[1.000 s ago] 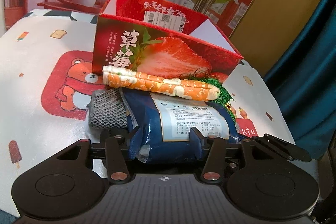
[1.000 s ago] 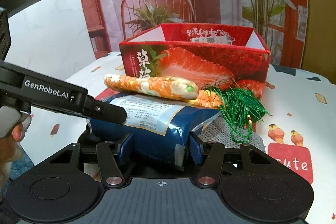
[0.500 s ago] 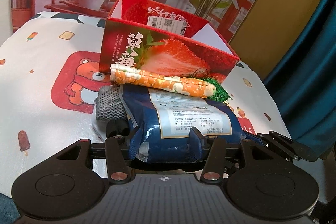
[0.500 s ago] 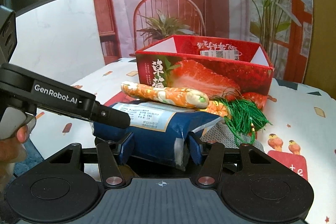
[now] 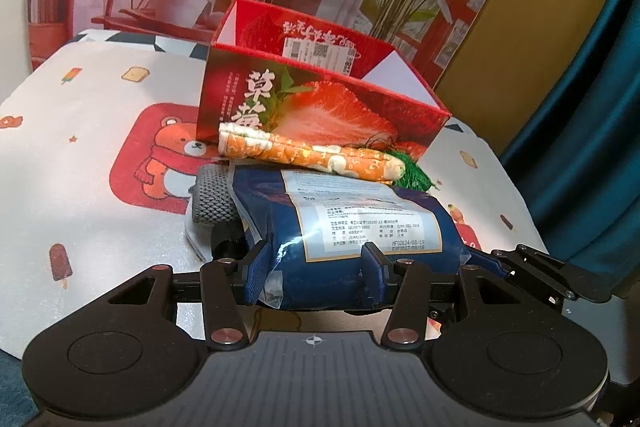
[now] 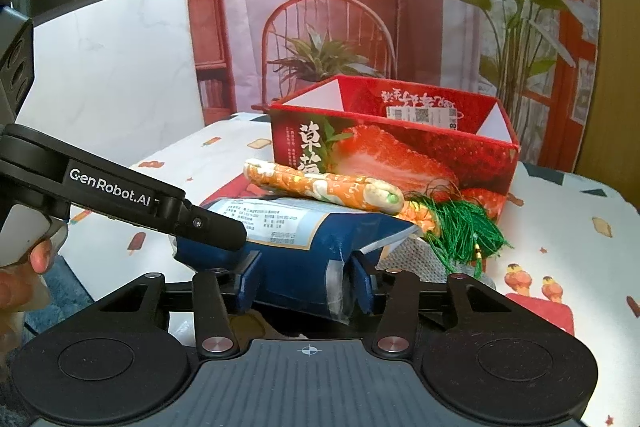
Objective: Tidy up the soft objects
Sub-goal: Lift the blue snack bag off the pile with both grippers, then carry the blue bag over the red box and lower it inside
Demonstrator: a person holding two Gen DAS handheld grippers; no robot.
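The table (image 5: 80, 131), covered with a white cloth printed with a bear and ice lollies, carried everything. Toward its back stood an open red box (image 5: 320, 115) with a strawberry picture on its front wall; its inner back wall bore a white label, and nothing could be made out inside it from either view. Just in front of the box lay the soft things in a stack. The largest was a dark blue packet (image 5: 352, 223) with a pale printed label, and both pairs of tongs gripped it from opposite ends. The left tongs (image 5: 314, 267) were partly open, their pads pressed against the packet's near edge. The right tongs (image 6: 306, 281) had just been closing, and their pads pinched the packet's other end, creasing the wrapper. Under the packet, on its left in the left view, a grey knitted cloth (image 5: 214, 197) showed. On top of the packet rested an orange patterned fabric roll (image 5: 312, 157), lying across it and almost touching the box front. A green tassel (image 6: 460, 227) hung from the roll's end beside the box. A person's fingertips (image 6: 38, 259) showed at the left edge of the right view.
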